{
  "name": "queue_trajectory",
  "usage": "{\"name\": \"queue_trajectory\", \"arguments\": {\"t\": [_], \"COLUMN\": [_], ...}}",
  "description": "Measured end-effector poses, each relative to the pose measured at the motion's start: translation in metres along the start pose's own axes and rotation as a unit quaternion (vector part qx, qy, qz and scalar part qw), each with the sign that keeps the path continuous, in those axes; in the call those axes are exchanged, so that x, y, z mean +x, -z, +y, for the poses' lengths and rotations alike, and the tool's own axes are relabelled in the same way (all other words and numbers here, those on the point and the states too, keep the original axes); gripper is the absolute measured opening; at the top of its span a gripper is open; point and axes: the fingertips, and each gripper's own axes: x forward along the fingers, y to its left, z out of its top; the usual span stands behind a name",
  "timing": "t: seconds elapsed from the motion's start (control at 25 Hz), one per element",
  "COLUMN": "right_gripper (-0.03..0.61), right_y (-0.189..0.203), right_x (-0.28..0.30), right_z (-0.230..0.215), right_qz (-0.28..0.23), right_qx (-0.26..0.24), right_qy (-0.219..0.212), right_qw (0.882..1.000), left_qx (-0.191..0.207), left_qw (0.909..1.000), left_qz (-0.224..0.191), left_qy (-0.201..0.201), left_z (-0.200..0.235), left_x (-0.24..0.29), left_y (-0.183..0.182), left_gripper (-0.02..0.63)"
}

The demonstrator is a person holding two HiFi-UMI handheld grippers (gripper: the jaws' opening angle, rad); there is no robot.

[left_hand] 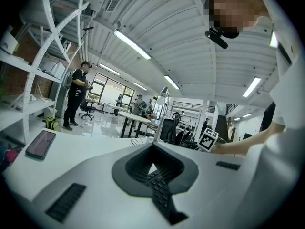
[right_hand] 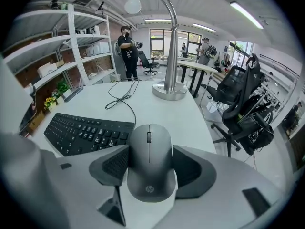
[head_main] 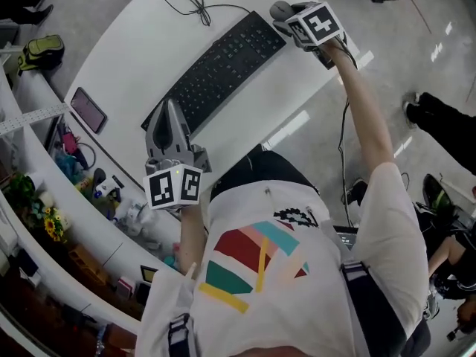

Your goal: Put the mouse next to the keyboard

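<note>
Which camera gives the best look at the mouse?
The right gripper view: the mouse fills the middle, gripped between the jaws, with wheel and logo clear. The head view shows only a small grey bit of it beside the keyboard's far end. The left gripper view does not show it.

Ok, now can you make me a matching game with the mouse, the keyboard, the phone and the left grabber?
Things:
1. mouse
2. keyboard
3. phone
4. left gripper

States:
A. jaws together, holding nothing
B. between the jaws of the right gripper
C. lying flat near the edge of the table
D. long and black, with a cable

Pairs: 1-B, 2-D, 3-C, 4-A
</note>
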Motion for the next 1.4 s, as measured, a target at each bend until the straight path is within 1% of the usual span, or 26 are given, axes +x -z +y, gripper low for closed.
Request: {"name": "queue_trajectory", "arguments": {"t": [0.16,0.32,0.44,0.48,0.6,0.64,0.68,0.76,0.8,0.88,0.92,1.12,1.24,1.32,1.4], "right_gripper": [0.295,0.295,0.295,0.295,0.296,0.296,0.296,0.296,0.296,0.296,0.296,0.296,0.296,0.296,0.296], "right_y": [0.006,0.015,0.017,0.015,-0.005,-0.005,0.001,0.016,0.018,0.017,0.015,-0.001,-0.024,-0.042,-0.056], "right_x": [0.012,0.022,0.028,0.030,0.036,0.036,0.035,0.031,0.028,0.024,0.022,0.003,-0.021,-0.042,-0.068], "right_z": [-0.009,-0.020,-0.020,-0.016,0.002,0.001,-0.004,-0.017,-0.021,-0.022,-0.022,-0.017,-0.010,0.004,0.023], "right_qz": [0.013,0.040,0.058,0.056,0.012,0.012,0.023,0.049,0.050,0.039,0.034,0.003,-0.043,-0.082,-0.120], "right_qx": [0.016,0.036,0.027,0.019,0.003,0.005,0.011,0.022,0.021,0.013,0.010,0.010,0.011,0.009,-0.004], "right_qy": [0.002,0.010,0.016,0.010,-0.031,-0.032,-0.022,0.012,0.027,0.046,0.050,0.048,0.047,0.039,0.036], "right_qw": [1.000,0.998,0.998,0.998,0.999,0.999,0.999,0.998,0.998,0.998,0.998,0.999,0.998,0.996,0.992], "left_qx": [0.008,0.010,0.007,0.008,0.012,0.012,0.011,0.010,0.010,0.007,0.007,0.009,0.009,0.012,0.013], "left_qw": [0.9997,0.9995,0.9995,0.9996,0.9995,0.9995,0.9995,0.9994,0.9994,0.9993,0.9993,0.9993,0.9992,0.9991,0.9988], "left_qz": [-0.005,-0.005,-0.006,-0.006,-0.005,-0.005,-0.005,-0.007,-0.009,-0.012,-0.014,-0.025,-0.033,-0.038,-0.046], "left_qy": [-0.022,-0.030,-0.029,-0.028,-0.027,-0.028,-0.029,-0.032,-0.033,-0.034,-0.033,-0.027,-0.021,-0.018,-0.015], "left_z": [0.012,0.020,0.022,0.021,0.021,0.022,0.023,0.026,0.027,0.029,0.029,0.027,0.024,0.021,0.018], "left_x": [0.002,0.005,0.010,0.011,0.012,0.012,0.012,0.012,0.011,0.010,0.010,0.007,0.004,0.001,-0.005], "left_y": [-0.009,-0.007,-0.006,-0.006,-0.004,-0.003,-0.003,-0.006,-0.007,-0.009,-0.010,-0.017,-0.022,-0.026,-0.032], "left_gripper": [0.032,0.032,0.032,0.032,0.032,0.032,0.032,0.032,0.032,0.032,0.032,0.032,0.032,0.032,0.032]}}
